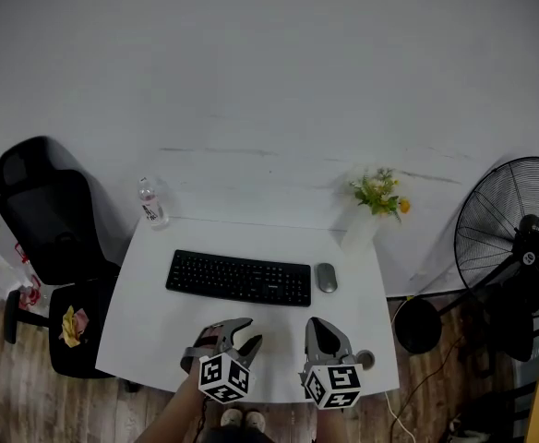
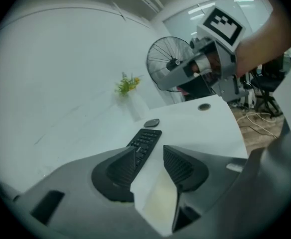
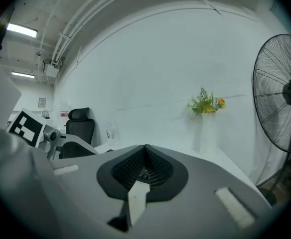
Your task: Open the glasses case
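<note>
My left gripper is released, its ribbed black rubber pads spread over the smooth white desk with nothing between them. My right gripper is clenched, its cross-hatched pads meeting tip to tip on nothing. Ahead lie a flat black keyboard and, just beside its right end, a rounded grey mouse; a clear bottle stands at the far left corner, a tall white vase of flowers at the far right, a wire-caged fan beyond the desk's right side, and I cannot make out the glasses case in any view.
</note>
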The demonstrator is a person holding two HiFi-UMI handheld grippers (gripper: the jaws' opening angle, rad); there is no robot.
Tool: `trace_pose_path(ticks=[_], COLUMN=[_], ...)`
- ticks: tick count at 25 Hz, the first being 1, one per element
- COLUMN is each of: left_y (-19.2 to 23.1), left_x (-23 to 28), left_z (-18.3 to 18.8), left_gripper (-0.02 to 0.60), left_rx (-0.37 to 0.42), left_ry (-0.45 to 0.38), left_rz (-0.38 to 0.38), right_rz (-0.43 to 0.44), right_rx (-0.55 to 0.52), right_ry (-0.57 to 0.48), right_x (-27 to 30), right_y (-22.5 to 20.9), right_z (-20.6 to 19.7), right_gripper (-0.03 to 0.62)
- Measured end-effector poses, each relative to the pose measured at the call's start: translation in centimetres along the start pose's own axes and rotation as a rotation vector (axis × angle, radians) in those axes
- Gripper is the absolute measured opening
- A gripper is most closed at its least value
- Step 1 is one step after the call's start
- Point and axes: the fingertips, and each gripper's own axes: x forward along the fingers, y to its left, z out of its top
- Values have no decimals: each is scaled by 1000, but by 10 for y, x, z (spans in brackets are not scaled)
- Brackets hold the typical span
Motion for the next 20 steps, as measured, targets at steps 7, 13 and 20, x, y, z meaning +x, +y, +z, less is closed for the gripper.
trace_pose_path(ticks=[7, 13, 20], left_y=[-45, -70, -86], left_x=[33, 50, 62], left_z=[-24, -43, -56], left_gripper=[189, 189, 183], left_rx=[149, 232, 311], left_ry=[124, 227, 286], left_rz=[-171, -214, -234], right_rz=[-3, -10, -18], right_rx=[11, 19, 26], right_ry=[13, 23, 34], right_x=[1, 1, 1], right_y=[-7, -12, -16], right_z=[-4, -8, -11], right_gripper=[11, 11, 11])
